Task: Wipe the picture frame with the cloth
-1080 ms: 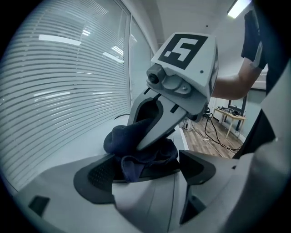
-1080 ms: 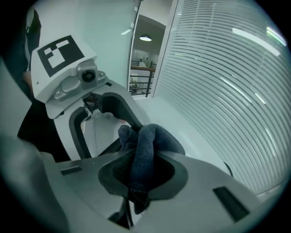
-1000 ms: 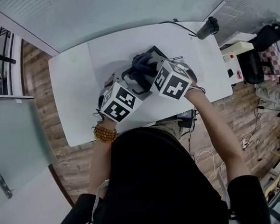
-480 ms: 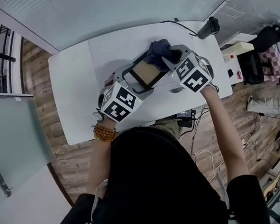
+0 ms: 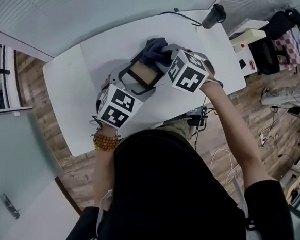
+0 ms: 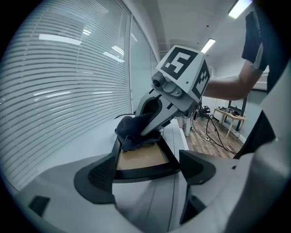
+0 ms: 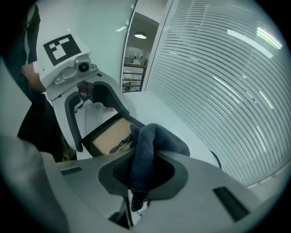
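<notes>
The left gripper (image 6: pixel 145 171), jaws spread wide, clamps the frame (image 6: pixel 141 157) by its near end, toward the table's (image 5: pixel 92 60) far edge. The right gripper (image 7: pixel 143 175), pinched tight on the cloth (image 7: pixel 157 136), presses it on the frame's far end; a second ago the cloth covered the middle.

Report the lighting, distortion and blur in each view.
Head view: fisheye bows the white table edges, and the light is even with no hard shadows. Left gripper view: corners are dark and rounded, a ceiling light flares at top right, and the picture frame reads clearly. Right gripper view: the blinds bend into arcs, and the cloth, close to the lens, looks slightly soft.
</notes>
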The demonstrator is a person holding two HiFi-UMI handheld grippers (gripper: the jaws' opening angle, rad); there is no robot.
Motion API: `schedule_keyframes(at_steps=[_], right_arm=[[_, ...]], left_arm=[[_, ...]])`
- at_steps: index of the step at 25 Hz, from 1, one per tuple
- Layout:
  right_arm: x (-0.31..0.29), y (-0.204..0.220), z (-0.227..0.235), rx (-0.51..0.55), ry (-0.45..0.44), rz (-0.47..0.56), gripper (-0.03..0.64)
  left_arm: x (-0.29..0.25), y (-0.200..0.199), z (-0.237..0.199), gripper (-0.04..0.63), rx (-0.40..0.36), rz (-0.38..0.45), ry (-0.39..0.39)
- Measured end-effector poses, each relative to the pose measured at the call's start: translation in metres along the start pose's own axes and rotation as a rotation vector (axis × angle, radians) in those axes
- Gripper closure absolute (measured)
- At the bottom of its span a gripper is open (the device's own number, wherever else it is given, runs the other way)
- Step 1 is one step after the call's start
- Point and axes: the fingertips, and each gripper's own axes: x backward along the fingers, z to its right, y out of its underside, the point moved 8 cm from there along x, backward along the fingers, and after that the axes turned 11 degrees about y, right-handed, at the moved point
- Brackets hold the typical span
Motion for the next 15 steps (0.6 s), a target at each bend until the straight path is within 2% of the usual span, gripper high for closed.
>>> schedule_keyframes(at_steps=[5, 7, 10, 12, 15], right_arm=[[0.004, -0.008, -0.011, -0.016, -0.073, 0.023, 0.580], [0.005, -0.011, -0.018, -0.040, -0.131, 0.045, 0.578], [0.005, -0.016, -0.032, -0.103, -0.246, 0.097, 0.578], [0.004, -0.016, -0.035, -0.133, -0.290, 0.135, 0.578], [0.009, -0.011, -0.032, -0.179, -0.381, 0.236, 0.578]], left_arm=[[-0.002, 0.000, 0.001, 0.155, 0.011, 0.016, 0.006], [-0.002, 0.001, 0.001, 0.155, 0.015, 0.019, 0.007], [-0.001, 0.001, 0.003, 0.154, 0.012, 0.018, 0.004], [-0.001, 0.001, 0.003, 0.153, 0.013, 0.020, 0.005], [-0.002, 0.001, 0.002, 0.153, 0.007, 0.021, 0.003]])
